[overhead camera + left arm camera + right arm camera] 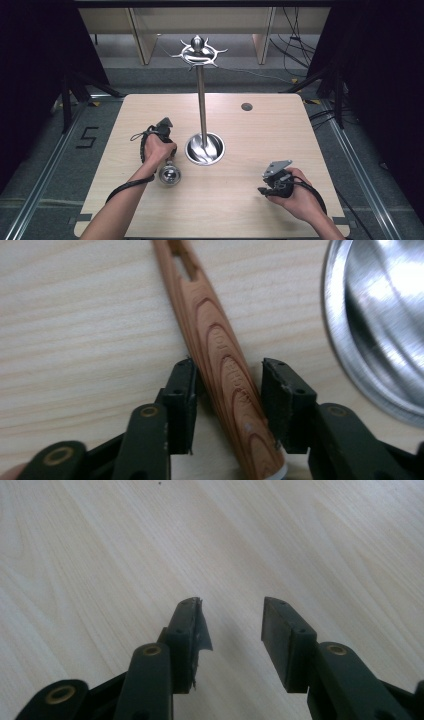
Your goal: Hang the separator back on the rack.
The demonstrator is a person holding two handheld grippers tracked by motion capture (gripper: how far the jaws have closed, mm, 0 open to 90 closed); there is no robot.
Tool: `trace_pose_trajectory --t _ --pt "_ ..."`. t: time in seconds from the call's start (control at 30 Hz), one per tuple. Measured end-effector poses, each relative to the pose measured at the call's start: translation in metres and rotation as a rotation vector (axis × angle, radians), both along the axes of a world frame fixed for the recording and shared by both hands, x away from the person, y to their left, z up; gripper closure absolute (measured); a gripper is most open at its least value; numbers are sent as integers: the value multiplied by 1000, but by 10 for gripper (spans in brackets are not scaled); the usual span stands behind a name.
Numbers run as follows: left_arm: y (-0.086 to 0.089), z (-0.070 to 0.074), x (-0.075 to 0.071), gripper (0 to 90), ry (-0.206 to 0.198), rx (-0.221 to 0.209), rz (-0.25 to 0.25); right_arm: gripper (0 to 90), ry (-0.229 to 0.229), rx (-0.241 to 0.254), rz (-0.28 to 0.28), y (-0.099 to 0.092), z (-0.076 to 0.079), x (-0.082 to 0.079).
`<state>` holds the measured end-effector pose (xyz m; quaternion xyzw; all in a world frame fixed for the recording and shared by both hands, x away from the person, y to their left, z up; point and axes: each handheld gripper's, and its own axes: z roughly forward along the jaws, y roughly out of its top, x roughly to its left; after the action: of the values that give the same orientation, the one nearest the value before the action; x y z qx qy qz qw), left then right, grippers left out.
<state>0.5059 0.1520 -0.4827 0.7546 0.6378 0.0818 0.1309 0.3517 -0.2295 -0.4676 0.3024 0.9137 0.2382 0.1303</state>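
Observation:
A ladle lies on the wooden table (pixel 240 210), its shiny metal bowl (pixel 169 175) toward the person. Its striped wooden handle (pixel 220 345), with a slot near the far end, runs between the jaws of my left gripper (pixel 227 370). The jaws straddle it: the left pad is at its edge and the right pad stands a little clear. From above, the left gripper (pixel 170 152) points down over the handle, just left of the stand's round steel base (pixel 205 149). My right gripper (pixel 263 190) rests at the front right, its jaws (pixel 230 607) open over bare wood.
A steel pole (pixel 201 105) rises from the base to a crown of hooks (pixel 198 51). The base's rim (pixel 380 325) lies close to the right of the left gripper. A small dark round plug (pixel 246 106) sits in the tabletop at the back. Cables lie on the floor beyond.

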Motion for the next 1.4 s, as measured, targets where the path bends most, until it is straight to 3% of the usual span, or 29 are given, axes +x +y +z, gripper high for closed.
trace_pose_trajectory --t 0.17,0.27,0.33,0.37,0.4,0.47,0.57,0.93,1.07,1.1,1.13,1.23,1.4 --pt "5 1 -2 675 1 66 -62 593 16 3 -11 1 -1 -1" --pt "7 2 -3 676 16 68 -86 592 25 3 -9 1 -1 -2" --pt "7 1 -5 674 5 77 -94 590 23 0 -6 1 -1 -1" --pt "7 3 -4 657 23 89 -111 587 13 -2 -3 1 -1 0" --pt "7 1 -5 657 5 86 -111 587 13 -2 -3 1 -1 0" --pt "8 2 -6 629 14 96 -123 586 7 1 -4 1 -1 -1" --pt "8 2 -6 612 22 80 -92 584 13 2 -8 1 -1 -1" --pt "16 3 -4 670 43 41 -100 577 13 -4 6 1 -1 -1" --pt "19 2 -7 673 30 15 -81 576 10 -3 9 1 -1 0" --pt "19 2 -9 673 26 0 -57 575 11 -2 8 1 -1 -1" --pt "23 2 -10 673 29 -6 -85 575 27 4 -4 2 -1 -1" --pt "29 4 -14 674 -29 -28 -83 575 50 14 -22 3 -1 -2" --pt "38 10 -20 674 -85 -66 -100 574 51 15 -28 4 -1 -3"
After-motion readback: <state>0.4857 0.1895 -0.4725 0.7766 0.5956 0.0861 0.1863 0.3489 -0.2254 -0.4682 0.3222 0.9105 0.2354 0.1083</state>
